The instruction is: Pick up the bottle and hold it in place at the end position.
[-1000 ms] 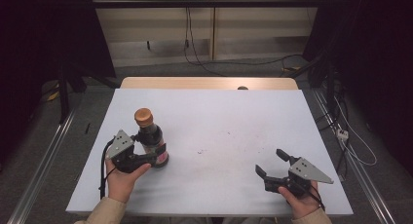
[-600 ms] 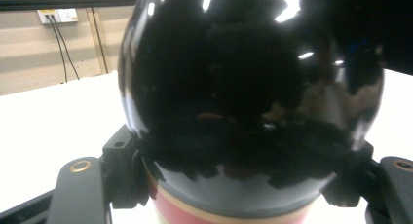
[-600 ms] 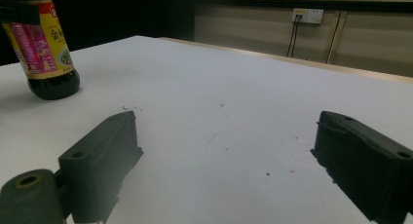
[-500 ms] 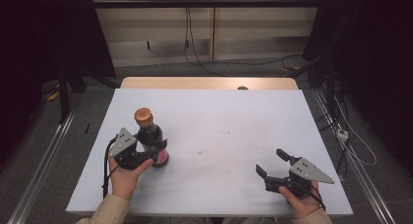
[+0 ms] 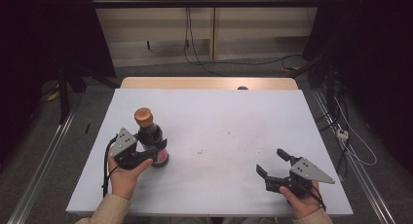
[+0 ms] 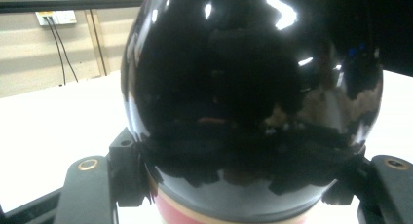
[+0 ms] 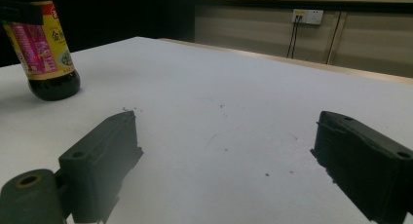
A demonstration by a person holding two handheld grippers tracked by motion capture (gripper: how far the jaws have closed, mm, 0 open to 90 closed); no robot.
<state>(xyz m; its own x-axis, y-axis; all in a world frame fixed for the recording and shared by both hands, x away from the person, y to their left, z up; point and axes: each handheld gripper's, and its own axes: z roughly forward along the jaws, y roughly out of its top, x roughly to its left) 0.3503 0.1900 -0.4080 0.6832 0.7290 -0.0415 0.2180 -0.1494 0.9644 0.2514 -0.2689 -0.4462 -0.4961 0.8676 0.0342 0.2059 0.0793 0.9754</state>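
A dark sauce bottle with an orange-brown cap and a red and yellow label stands upright on the white table at the left. My left gripper is shut on its body, a jaw pressed to each side. In the left gripper view the glossy black bottle sits squeezed between the two jaws. My right gripper rests open near the table's front right, nothing between its jaws. The right gripper view looks past its open jaws to the bottle at the far left.
A wooden strip runs along the table's far edge, with a small dark object on it. Cables hang on the back wall. Faint specks mark the table's middle. Metal rails flank the table.
The left gripper with the bottle has shifted slightly right and toward the front. The right gripper has stayed in place and open.
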